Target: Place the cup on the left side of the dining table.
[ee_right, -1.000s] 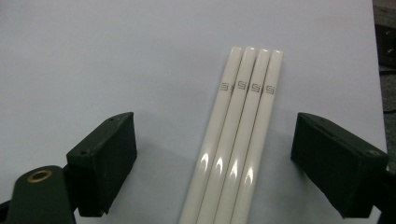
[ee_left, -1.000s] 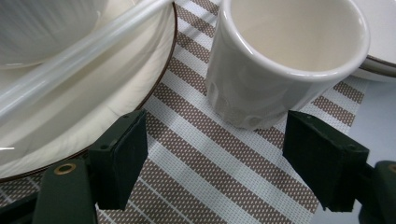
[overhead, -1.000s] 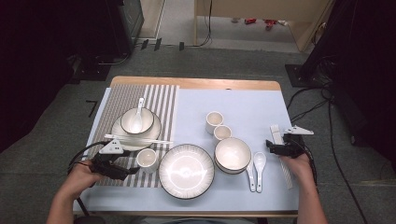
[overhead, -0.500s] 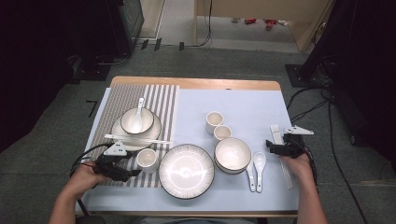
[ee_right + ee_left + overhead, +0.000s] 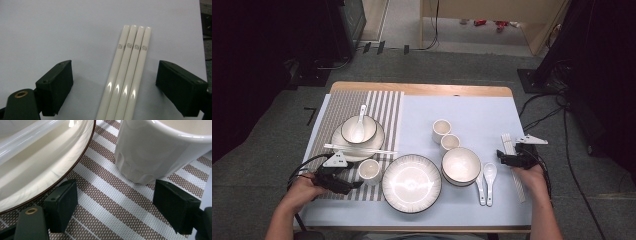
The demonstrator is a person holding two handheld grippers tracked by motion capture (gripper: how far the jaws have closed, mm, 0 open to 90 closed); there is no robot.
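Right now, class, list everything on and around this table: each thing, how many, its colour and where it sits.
Striped mat: 1, brown-white, table's left.
Plate with bowl: 1, cream, on mat.
Spoon in bowl: 1, white.
Chopsticks on plate: white, across its near rim; count unclear.
Cup by left gripper: 1, white, on mat.
Big plate: 1, white, front centre.
Small cups: 2, white, centre.
Bowl: 1, cream, right of big plate.
Spoons: 2, white, right of bowl.
Chopsticks: 4, white, far right.
Left gripper: black, open.
Right gripper: black, open.

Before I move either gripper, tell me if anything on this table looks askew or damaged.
Nothing stands out. The four chopsticks lie neatly side by side, and the cup stands upright on the striped mat; no spills or chips show.
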